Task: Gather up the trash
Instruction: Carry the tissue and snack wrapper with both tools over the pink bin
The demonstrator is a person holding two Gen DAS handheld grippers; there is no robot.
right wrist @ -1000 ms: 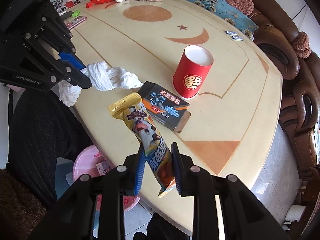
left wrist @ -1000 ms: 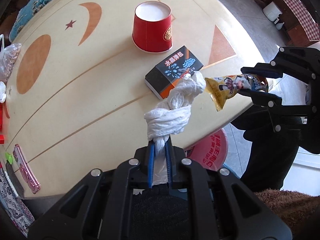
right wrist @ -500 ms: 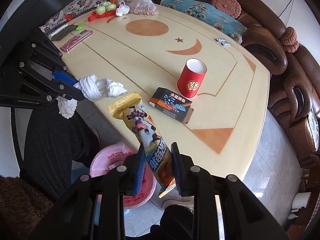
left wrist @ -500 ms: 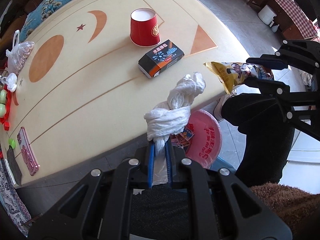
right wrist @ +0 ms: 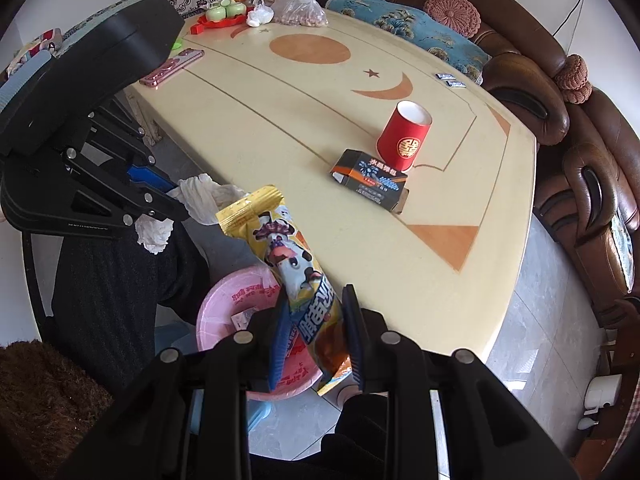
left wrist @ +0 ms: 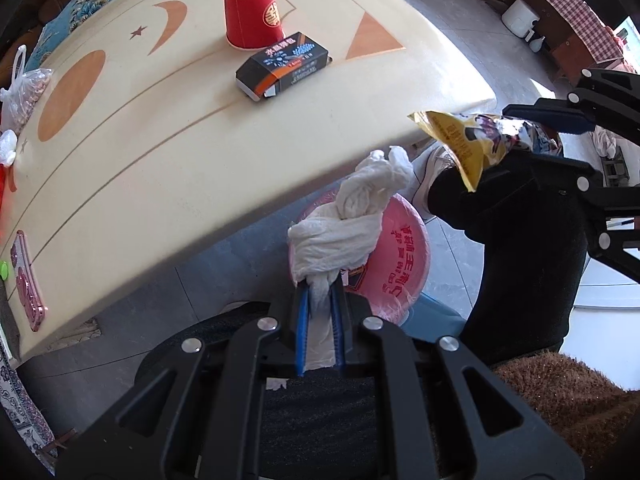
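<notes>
— What is the biggest thing you see?

— The cream surface (right wrist: 304, 152) with orange moon, star and circle shapes. I take it as my landmark. Behind its far edge runs a brown sofa (right wrist: 532, 64) with a blue cushion.

— And below the surface?

— Just off its near edge, down on the floor, stands a pink bin (left wrist: 404, 256). There is already some paper litter inside it.

— What do you hold?

— My left hand-held gripper (left wrist: 320, 300) is closed tight on a twisted white tissue (left wrist: 352, 216). It points down, and the tissue hangs off the near edge of the surface, over the pink bin. My right hand-held gripper (right wrist: 316, 320) is also clamped, on a yellow snack wrapper (right wrist: 288, 264) with a cartoon picture. The wrapper's top end reaches over the near edge of the surface; its lower part is above the bin.

— What is left on the surface?

— A red paper cup (right wrist: 404, 140) stands upside down near the middle. A black box (right wrist: 370, 178) lies flat, touching the cup on the side toward the near edge. At the far left end are a clear bag (right wrist: 302, 10) of nuts and a pink phone (right wrist: 172, 68).
</notes>
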